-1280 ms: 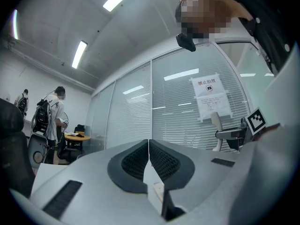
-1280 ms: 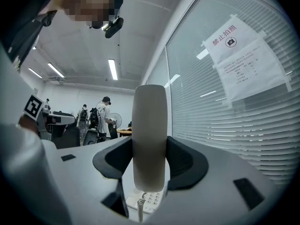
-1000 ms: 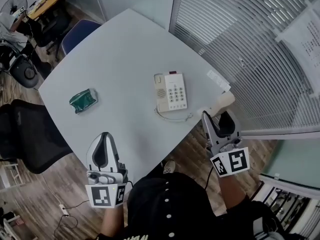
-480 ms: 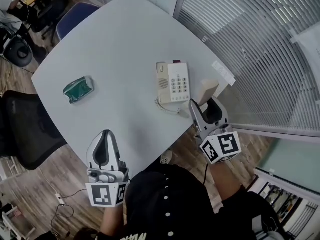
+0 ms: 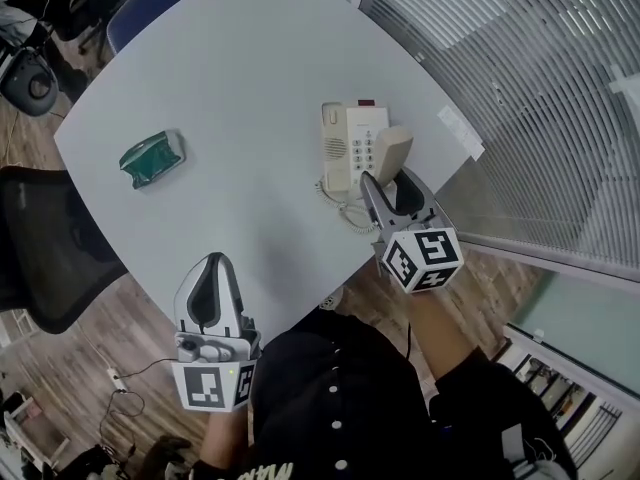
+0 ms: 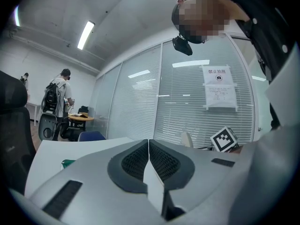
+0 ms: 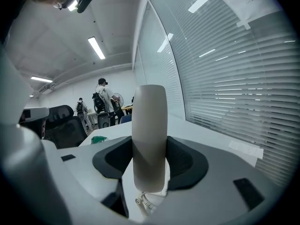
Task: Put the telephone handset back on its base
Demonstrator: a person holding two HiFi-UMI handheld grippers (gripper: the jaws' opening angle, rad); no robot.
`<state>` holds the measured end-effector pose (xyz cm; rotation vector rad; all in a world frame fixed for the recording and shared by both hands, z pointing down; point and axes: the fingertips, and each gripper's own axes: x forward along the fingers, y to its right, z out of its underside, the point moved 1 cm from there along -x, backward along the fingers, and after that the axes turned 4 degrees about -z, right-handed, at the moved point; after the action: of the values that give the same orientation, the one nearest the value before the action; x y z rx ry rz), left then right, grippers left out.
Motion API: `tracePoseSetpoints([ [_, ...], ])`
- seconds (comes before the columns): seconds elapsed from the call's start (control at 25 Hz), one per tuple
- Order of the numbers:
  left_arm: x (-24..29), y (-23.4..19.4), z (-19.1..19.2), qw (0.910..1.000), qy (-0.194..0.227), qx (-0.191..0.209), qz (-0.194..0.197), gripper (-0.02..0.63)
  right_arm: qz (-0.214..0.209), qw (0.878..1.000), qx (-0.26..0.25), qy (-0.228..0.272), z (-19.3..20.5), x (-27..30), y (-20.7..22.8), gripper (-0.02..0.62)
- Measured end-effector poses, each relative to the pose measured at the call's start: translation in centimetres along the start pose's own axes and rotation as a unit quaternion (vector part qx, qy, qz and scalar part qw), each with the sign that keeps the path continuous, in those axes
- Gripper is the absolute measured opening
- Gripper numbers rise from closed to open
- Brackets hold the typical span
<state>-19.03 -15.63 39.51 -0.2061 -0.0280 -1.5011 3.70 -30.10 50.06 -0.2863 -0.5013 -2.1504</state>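
A cream telephone base [image 5: 348, 146] with a keypad lies on the white table [image 5: 230, 108], towards its right side. My right gripper [image 5: 392, 190] is shut on the cream handset [image 5: 391, 154], which stands above the base's right edge. In the right gripper view the handset [image 7: 149, 139] rises upright between the two dark pads, its coiled cord [image 7: 143, 204] hanging below. The cord [image 5: 345, 213] loops on the table in front of the base. My left gripper [image 5: 208, 293] hangs at the table's near edge, shut and holding nothing; its pads [image 6: 136, 161] meet.
A green packet [image 5: 151, 158] lies at the table's left. A black office chair [image 5: 45, 258] stands left of the table, a blue chair [image 5: 150, 3] at the far side. A glass wall with blinds [image 5: 530, 88] runs along the right. People stand far off [image 7: 104, 102].
My right gripper has carried the handset leftward from beyond the table's right edge to above the base's right side. The left gripper has stayed put.
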Motion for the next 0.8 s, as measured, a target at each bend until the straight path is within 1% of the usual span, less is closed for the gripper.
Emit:
tracePoseSetpoints([
  [0.24, 0.1, -0.1, 1.2, 0.9998, -0.013, -0.011, 0.005, 0.018, 0.005, 0.999, 0.011, -0.040, 2.9, 3.3, 0.3, 0.234],
  [0.44, 0.2, -0.6, 2.0, 0.9996, -0.021, -0.018, 0.000, 0.018, 0.018, 0.998, 0.022, -0.064, 5.0, 5.6, 0.8, 0.235],
  [0.8, 0.4, -0.8, 3.1, 0.9989, -0.037, -0.029, -0.001, 0.018, 0.040, 0.996, 0.029, -0.074, 6.3, 8.9, 1.5, 0.235],
])
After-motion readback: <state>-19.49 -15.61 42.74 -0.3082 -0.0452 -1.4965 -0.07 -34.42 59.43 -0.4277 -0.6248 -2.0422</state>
